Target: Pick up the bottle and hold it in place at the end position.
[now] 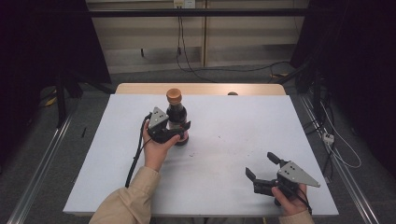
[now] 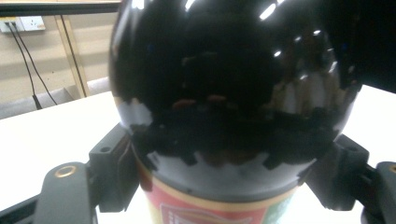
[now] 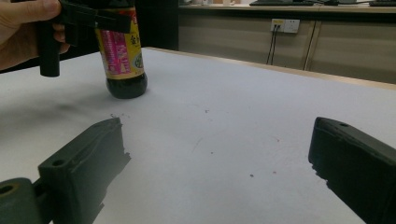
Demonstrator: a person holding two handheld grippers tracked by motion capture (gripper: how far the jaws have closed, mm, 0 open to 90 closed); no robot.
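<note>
A pale tabletop (image 1: pixel 224 154) with a few dark specks stands in a dim room, beige wall panels and loose cables behind it; on the far left part of it a dark bottle (image 1: pixel 177 116) stands upright, its base on the surface. The left gripper (image 1: pixel 180 130) has its fingers (image 2: pixel 109 172) clamped on the bottle's lower body, one each side, just above the red and yellow label (image 3: pixel 120 49); the hand behind (image 1: pixel 156 148) holds it level. The right gripper (image 1: pixel 264 169) rests well apart at the near right, fingers (image 3: pixel 84 168) spread wide on nothing. I'd judge the bottle glass and full of dark liquid, so heavy, rigid, breakable; its glossy shoulder looks slippery, and the tan cap (image 1: pixel 173 95) sits high, so a low grip on the labelled body seems steadier.
</note>
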